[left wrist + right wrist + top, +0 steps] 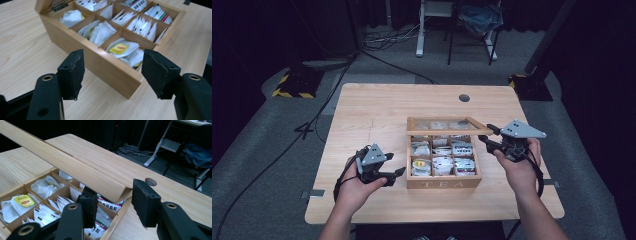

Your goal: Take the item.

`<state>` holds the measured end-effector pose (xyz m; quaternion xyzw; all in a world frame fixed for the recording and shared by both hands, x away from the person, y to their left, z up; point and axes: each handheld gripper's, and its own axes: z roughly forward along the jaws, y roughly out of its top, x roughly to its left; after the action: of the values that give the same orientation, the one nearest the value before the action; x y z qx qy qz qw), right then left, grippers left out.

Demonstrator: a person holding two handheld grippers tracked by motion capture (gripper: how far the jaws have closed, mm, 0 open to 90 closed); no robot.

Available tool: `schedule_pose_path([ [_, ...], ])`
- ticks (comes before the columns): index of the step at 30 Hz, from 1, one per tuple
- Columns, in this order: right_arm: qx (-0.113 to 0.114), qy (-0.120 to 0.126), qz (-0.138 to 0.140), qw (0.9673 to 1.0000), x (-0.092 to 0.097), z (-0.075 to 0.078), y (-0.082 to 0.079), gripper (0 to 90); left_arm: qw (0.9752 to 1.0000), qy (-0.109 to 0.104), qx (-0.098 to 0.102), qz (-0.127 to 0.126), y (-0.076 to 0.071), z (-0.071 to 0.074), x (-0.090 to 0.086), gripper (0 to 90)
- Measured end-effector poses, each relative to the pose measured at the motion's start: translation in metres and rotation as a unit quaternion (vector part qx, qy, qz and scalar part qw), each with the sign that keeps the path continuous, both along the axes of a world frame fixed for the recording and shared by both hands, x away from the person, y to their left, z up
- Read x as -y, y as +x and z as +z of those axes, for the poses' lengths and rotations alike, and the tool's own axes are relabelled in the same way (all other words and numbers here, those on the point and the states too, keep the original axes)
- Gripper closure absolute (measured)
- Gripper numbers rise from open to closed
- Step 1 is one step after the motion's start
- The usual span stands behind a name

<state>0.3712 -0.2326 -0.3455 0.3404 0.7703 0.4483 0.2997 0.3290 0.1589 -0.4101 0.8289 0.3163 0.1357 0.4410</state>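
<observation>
Tea box lid is pinched half-raised by the right gripper; left gripper, fingers apart and empty, looks set to pick a sachet next.

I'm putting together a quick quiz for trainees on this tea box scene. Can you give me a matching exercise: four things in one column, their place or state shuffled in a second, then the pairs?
Things:
1. left tongs
2. right tongs
3. lid
4. round hole

Place or state:
A. raised, part open over the tea box
B. open, holding nothing
C. in the table, beyond the box
D. closed on the lid's corner

Pairs: 1-B, 2-D, 3-A, 4-C
</observation>
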Motion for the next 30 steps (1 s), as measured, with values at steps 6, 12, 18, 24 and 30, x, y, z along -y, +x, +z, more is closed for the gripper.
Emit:
schedule_pose_path([
  [6,0.001,-0.001,0.000,1.0000,0.000,0.000,0.000,56.8,0.9997,-0.010,0.005,-0.021,0.000,0.003,0.017,37.9],
  [12,0.001,-0.001,0.001,1.0000,0.000,0.000,0.000,56.8,0.9982,-0.024,0.003,-0.055,0.002,0.005,0.039,42.3],
  [18,0.001,-0.002,0.001,1.0000,0.000,0.000,0.000,56.8,0.9958,-0.042,-0.002,-0.081,0.007,0.004,0.054,52.1],
  [24,0.001,-0.002,0.001,1.0000,0.000,0.000,0.000,56.8,0.9931,-0.062,-0.015,-0.098,0.015,0.001,0.063,62.9],
  [30,0.001,-0.002,0.001,1.0000,0.000,0.000,0.000,56.8,0.9921,-0.057,-0.020,-0.110,0.023,-0.008,0.078,66.0],
])
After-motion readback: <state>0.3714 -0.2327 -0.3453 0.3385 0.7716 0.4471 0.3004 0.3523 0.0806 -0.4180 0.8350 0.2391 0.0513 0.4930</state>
